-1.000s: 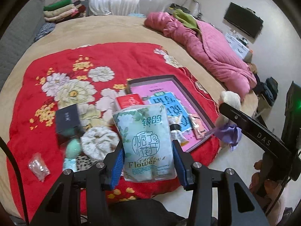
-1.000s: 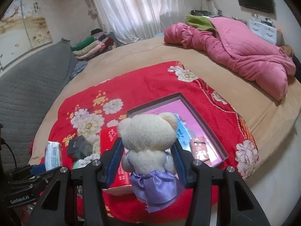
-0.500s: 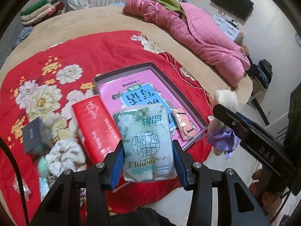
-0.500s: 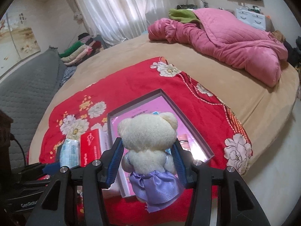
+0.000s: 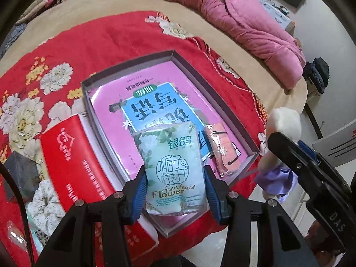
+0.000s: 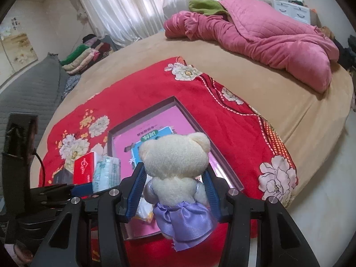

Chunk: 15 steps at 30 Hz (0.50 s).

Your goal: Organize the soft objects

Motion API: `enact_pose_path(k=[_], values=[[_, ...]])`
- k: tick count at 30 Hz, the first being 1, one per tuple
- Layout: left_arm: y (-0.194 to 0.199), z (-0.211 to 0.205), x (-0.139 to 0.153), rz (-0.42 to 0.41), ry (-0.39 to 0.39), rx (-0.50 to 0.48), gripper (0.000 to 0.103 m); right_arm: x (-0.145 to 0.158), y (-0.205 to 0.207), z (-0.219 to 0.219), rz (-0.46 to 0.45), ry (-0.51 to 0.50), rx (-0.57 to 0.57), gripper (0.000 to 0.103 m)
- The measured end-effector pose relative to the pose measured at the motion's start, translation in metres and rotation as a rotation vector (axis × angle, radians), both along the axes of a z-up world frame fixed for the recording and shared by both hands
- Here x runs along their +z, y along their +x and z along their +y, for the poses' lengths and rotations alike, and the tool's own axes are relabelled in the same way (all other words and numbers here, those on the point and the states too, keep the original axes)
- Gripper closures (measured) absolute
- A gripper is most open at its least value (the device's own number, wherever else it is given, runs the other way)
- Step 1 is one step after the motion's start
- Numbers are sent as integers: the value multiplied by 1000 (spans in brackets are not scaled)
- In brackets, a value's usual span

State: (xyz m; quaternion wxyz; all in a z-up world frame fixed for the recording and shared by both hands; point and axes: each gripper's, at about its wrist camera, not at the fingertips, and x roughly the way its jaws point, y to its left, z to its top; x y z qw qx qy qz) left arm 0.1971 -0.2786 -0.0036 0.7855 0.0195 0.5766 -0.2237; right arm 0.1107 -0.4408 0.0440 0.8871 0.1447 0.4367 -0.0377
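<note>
Gripping a tissue pack (image 5: 174,169), the left gripper (image 5: 175,191) has its jaws closed partway, blue pads pressed into both sides of the soft pack, which hangs above the near end of the grey tray (image 5: 171,53). Right gripper (image 6: 175,191) likewise closed partway on a cream teddy bear (image 6: 175,158) in a purple skirt, pads squeezing its body, head sticking up past the fingertips; the bear sits over the tray's near right corner. Both held low on the item, likely so each can be lowered into the tray and dropped without the fingers hitting the rim.

Inside the tray: a pink sheet with a blue booklet (image 5: 155,109) covering most of the floor, plus a small wrapped orange packet (image 5: 222,149) at the right near side. That packet is under the pack's right edge, so it could get sat on; free room looks better toward the tray's far end.

Left of the tray: red box (image 5: 73,155) touching the tray's left wall, a dark small box (image 5: 20,173) further left, a white scrunchie (image 5: 44,202) just near of that, a clear small bag (image 5: 15,240) at the near left. All on the red floral blanket (image 5: 100,42). Beyond the tray, well apart, a pink quilt (image 6: 267,37); far left of it, folded clothes (image 6: 86,53). The two grippers are close together at the tray's near end, so they may bump.
</note>
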Motion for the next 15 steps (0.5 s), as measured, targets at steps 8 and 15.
enact_pose_path(k=[8, 15], values=[[12, -1, -25, 66, 16, 26, 55, -24, 20, -4, 61, 2, 21, 50], [16, 2, -39, 96, 24, 26, 55, -49, 35, 2, 121, 24, 64, 50]])
